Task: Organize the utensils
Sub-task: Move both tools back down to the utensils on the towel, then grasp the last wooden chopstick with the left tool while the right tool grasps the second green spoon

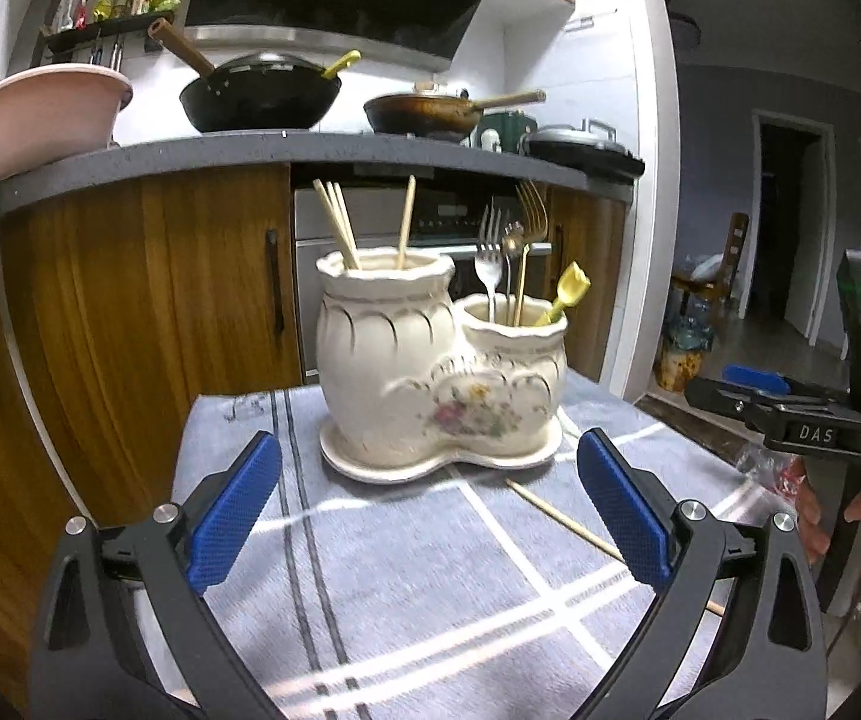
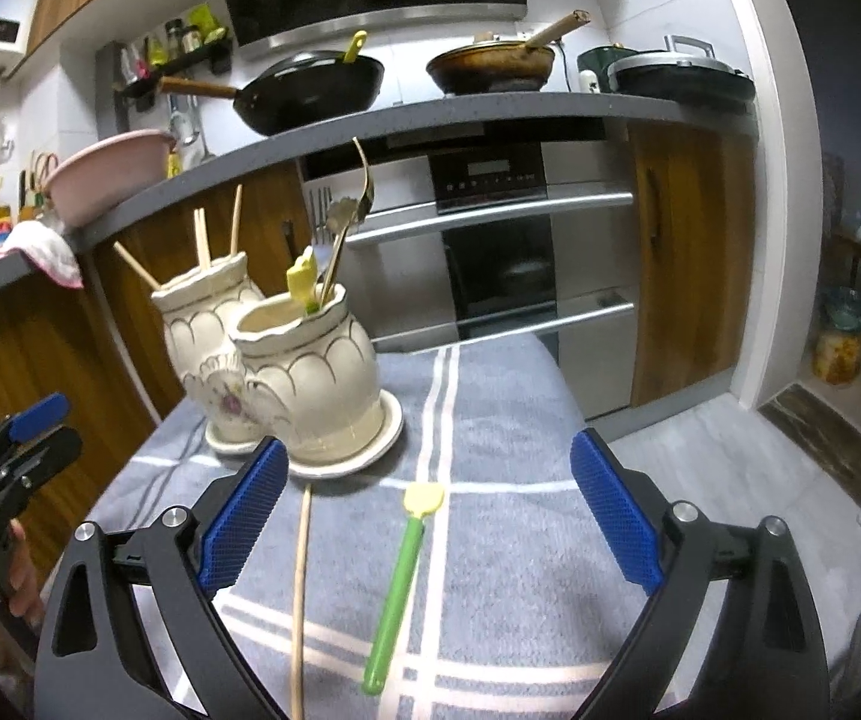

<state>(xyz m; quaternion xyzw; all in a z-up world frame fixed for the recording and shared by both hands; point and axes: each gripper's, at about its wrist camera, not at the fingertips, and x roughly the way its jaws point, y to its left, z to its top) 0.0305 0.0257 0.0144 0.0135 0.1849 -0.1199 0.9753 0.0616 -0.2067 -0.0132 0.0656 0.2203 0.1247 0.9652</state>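
Both claws spread wide, nothing gripped: left claw (image 1: 430, 504), right claw (image 2: 430, 510). Ceramic double holder (image 2: 286, 360) stands on the towel-covered desk (image 2: 508, 420). In front of the holder lie a loose chopstick (image 2: 301, 588) and a green-handled utensil (image 2: 400, 582), apart.

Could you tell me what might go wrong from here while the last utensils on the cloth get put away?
The thin wooden chopstick lies flat on the grey checked towel, so the open right gripper could pinch cloth with it. The green-handled yellow utensil lies close beside it and may get knocked. The cream ceramic double-pot holder already holds tall cutlery, which an insertion could jostle.
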